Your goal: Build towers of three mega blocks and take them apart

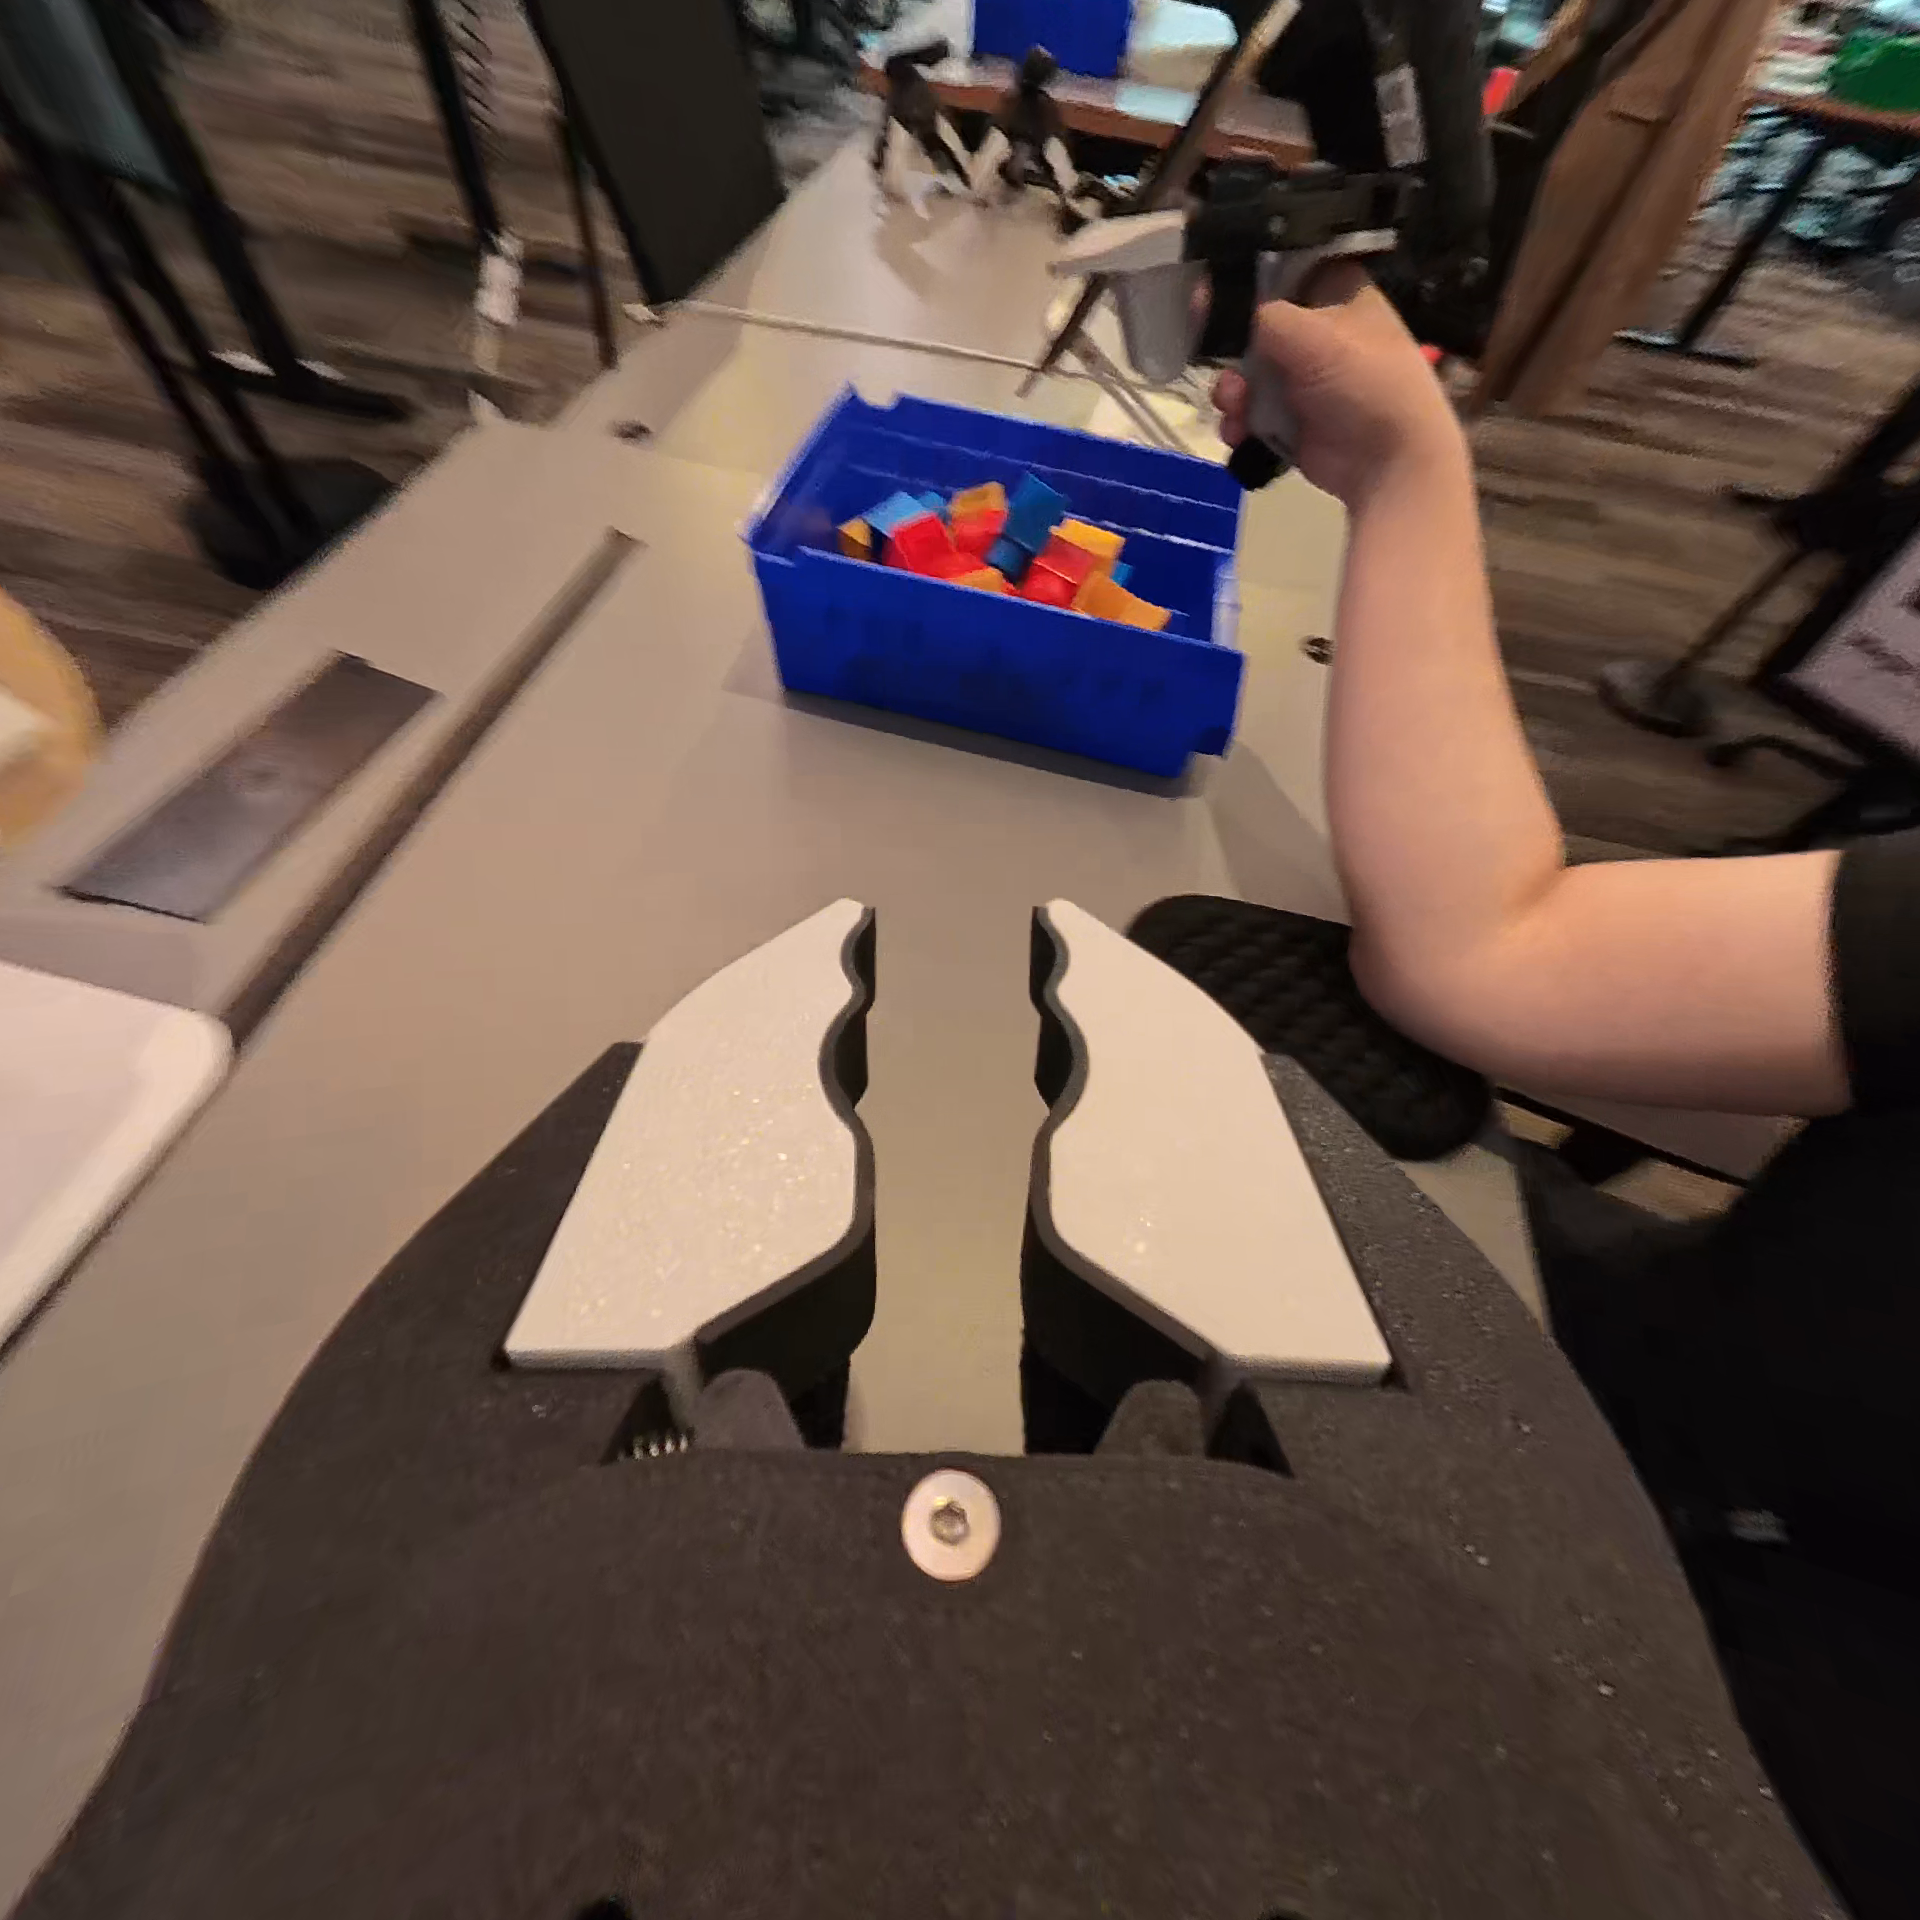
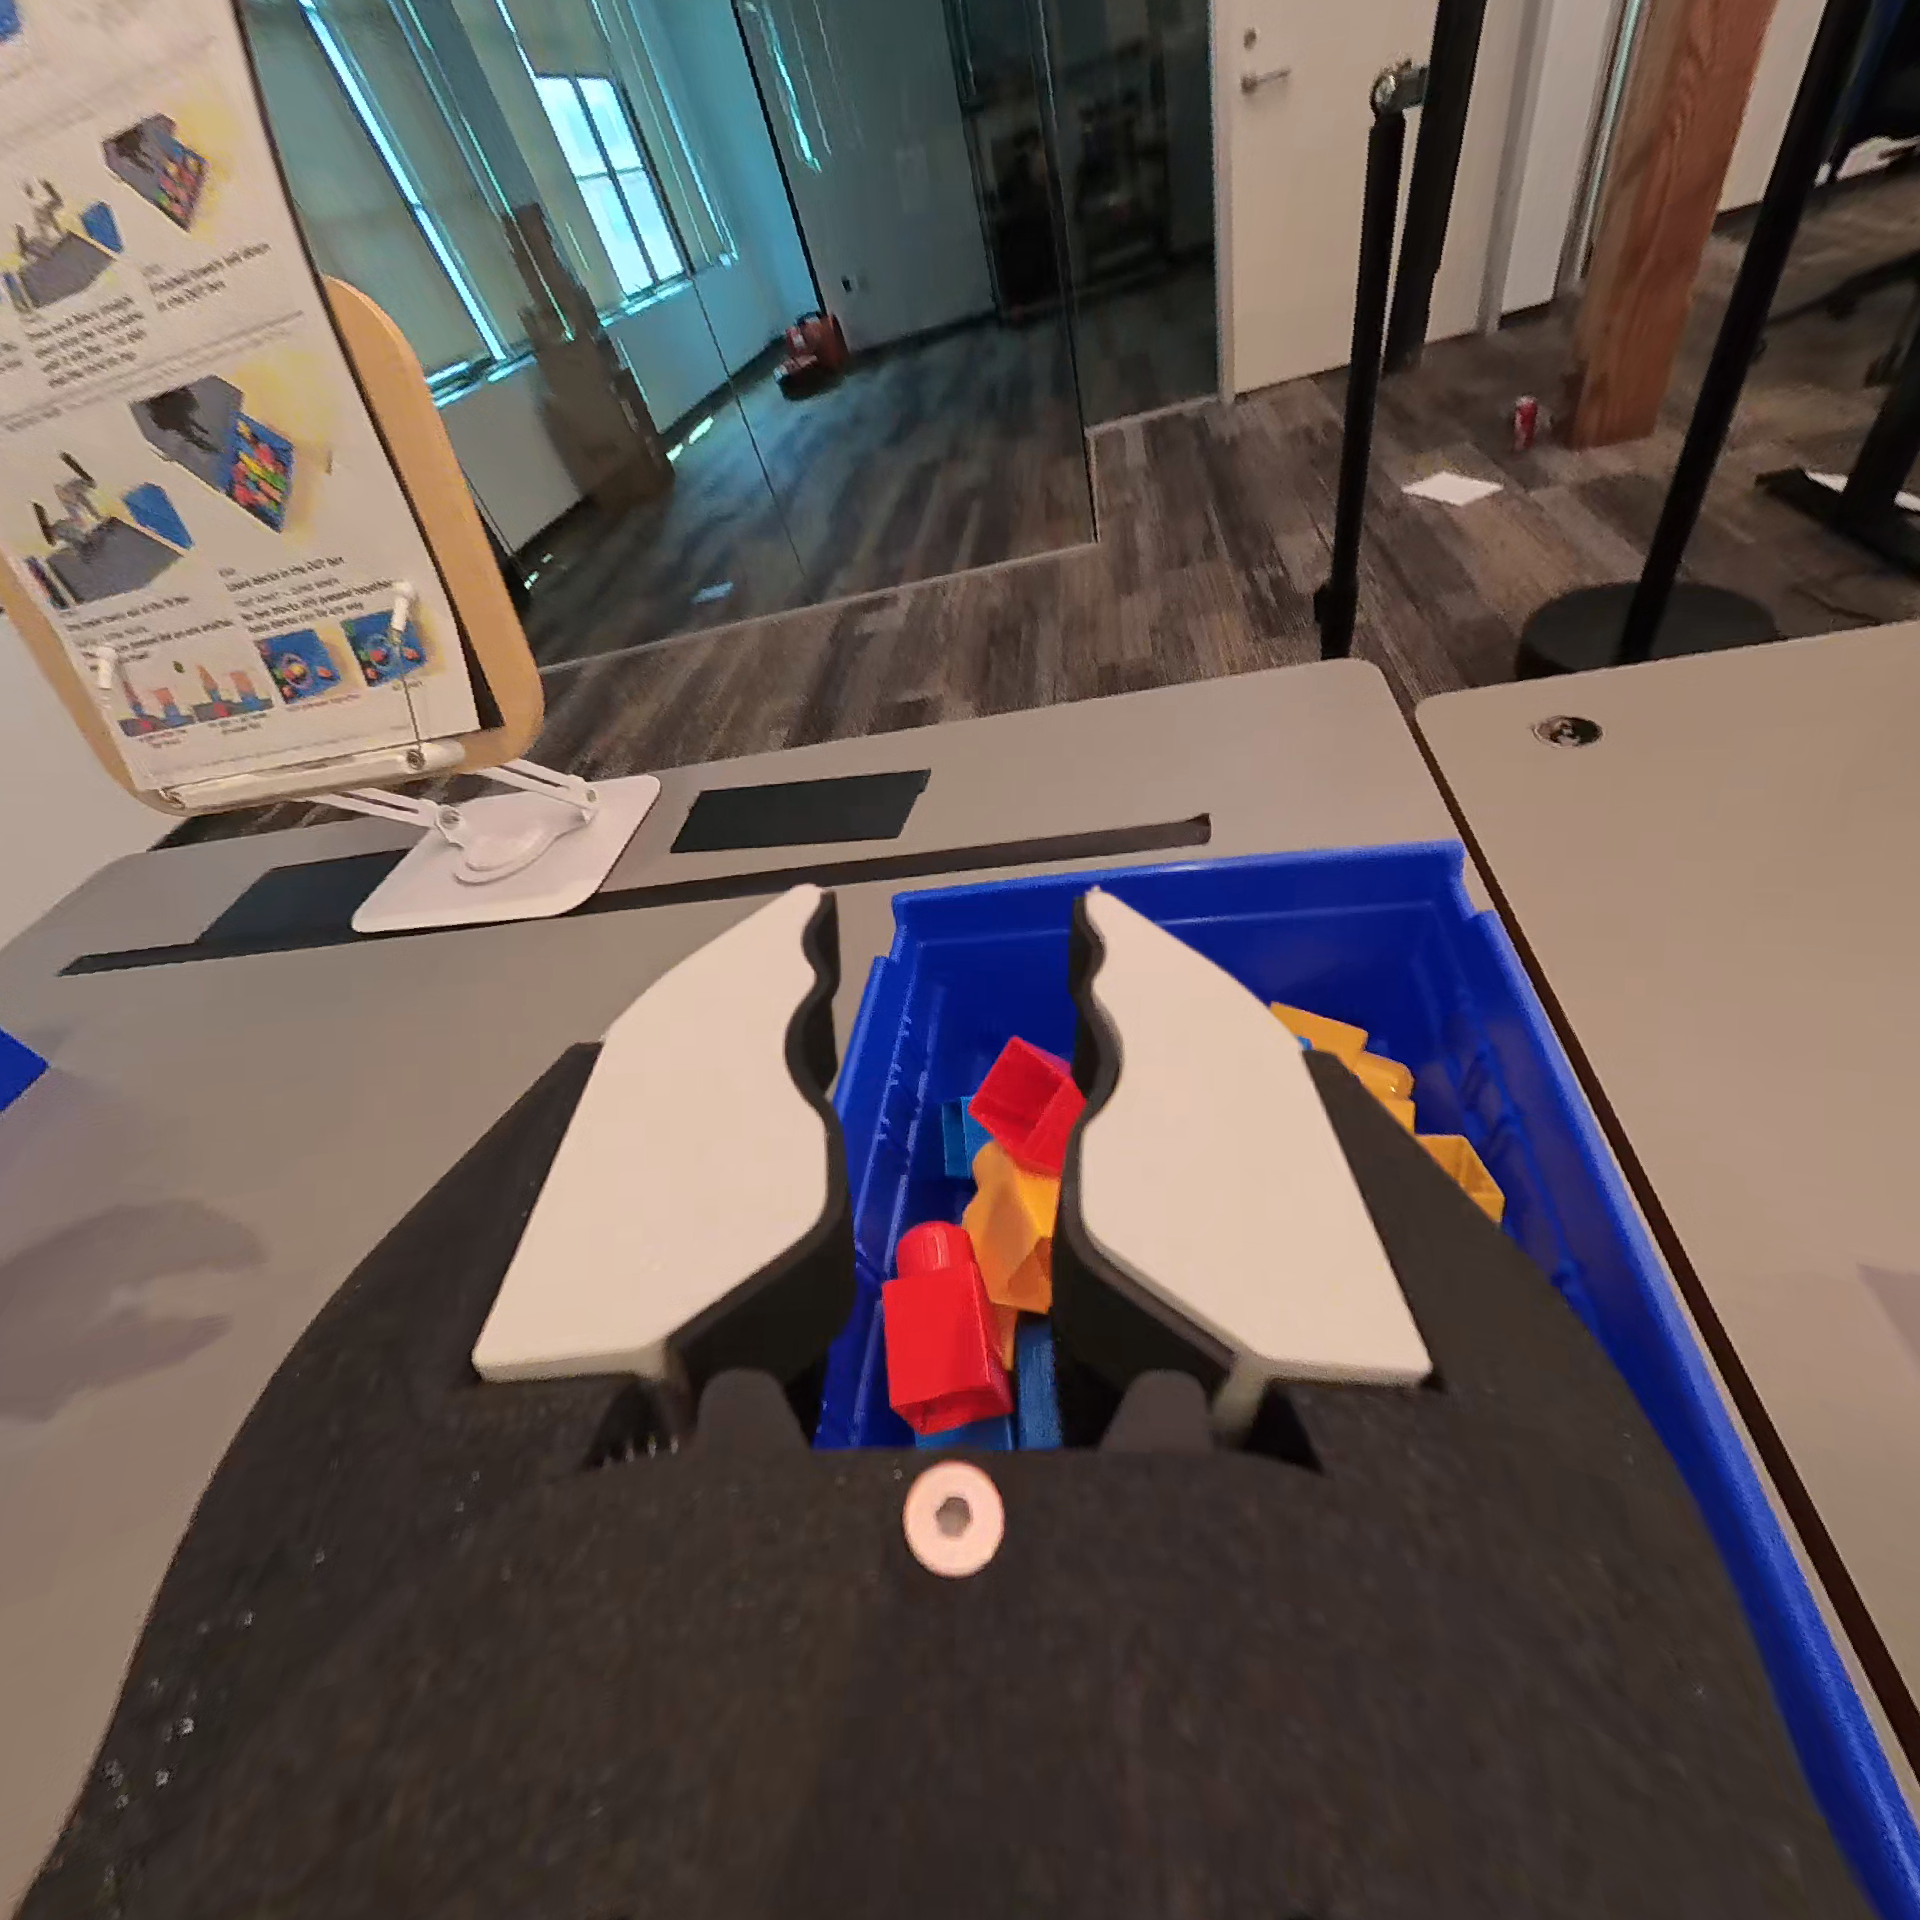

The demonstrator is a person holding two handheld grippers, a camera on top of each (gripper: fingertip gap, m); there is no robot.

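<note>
A blue bin (image 1: 997, 665) full of red, orange and blue mega blocks (image 1: 997, 551) stands on the grey table (image 1: 623, 883). My left gripper (image 1: 952, 914) is open and empty, low over the table, short of the bin. My right gripper (image 2: 954, 904) is open and empty above the bin (image 2: 1351, 914); a red block (image 2: 940, 1340), another red block (image 2: 1023, 1101) and orange blocks (image 2: 1008, 1226) lie between and below its fingers. In the left wrist view the right gripper (image 1: 1153, 291) shows, held by a hand (image 1: 1340, 395) above the bin's far right corner.
A paper instruction sheet on a wooden stand (image 2: 239, 436) with a white base (image 2: 509, 852) stands at the table's far left. Black strips (image 2: 800, 810) lie on the table. A second table (image 2: 1714, 935) adjoins on the right. A black mesh pad (image 1: 1299, 1008) lies under the person's elbow. One gripper's finger ends stand about 40 cm off the other's. The left gripper is farther from the red block (image 2: 940, 1340), some 40 cm, than the right, some 15 cm.
</note>
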